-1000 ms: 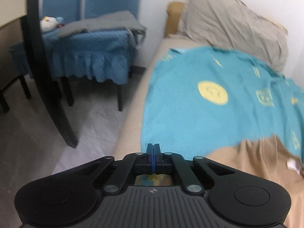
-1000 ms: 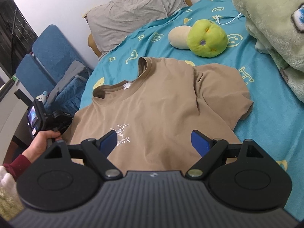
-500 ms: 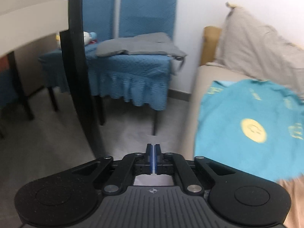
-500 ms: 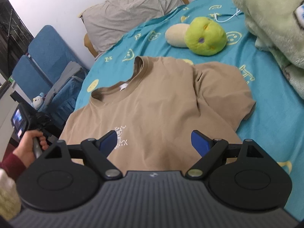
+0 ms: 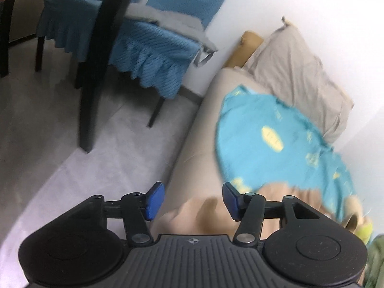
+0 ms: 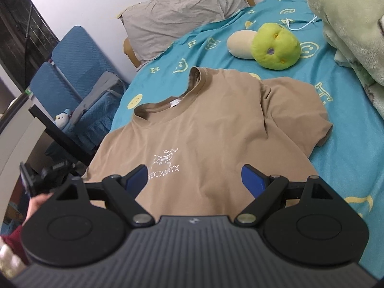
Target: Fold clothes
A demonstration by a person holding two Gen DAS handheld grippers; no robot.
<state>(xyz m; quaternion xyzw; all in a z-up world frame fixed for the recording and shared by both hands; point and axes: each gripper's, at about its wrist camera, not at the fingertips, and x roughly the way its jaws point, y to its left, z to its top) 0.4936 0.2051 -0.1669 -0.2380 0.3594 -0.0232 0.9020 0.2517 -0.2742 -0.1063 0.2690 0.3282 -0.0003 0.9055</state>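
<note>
A green plush ball (image 6: 276, 45) and a beige plush (image 6: 240, 44) touch near the bed's head edge, by the grey pillow (image 6: 182, 16); blue chairs (image 6: 72, 72) stand off the bed's side.

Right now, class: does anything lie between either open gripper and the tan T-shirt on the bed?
Nothing visible does. The right gripper hangs open over the tan T-shirt; the left gripper is open at its sleeve edge. The green plush toy lies beyond the collar, clear of both.
</note>
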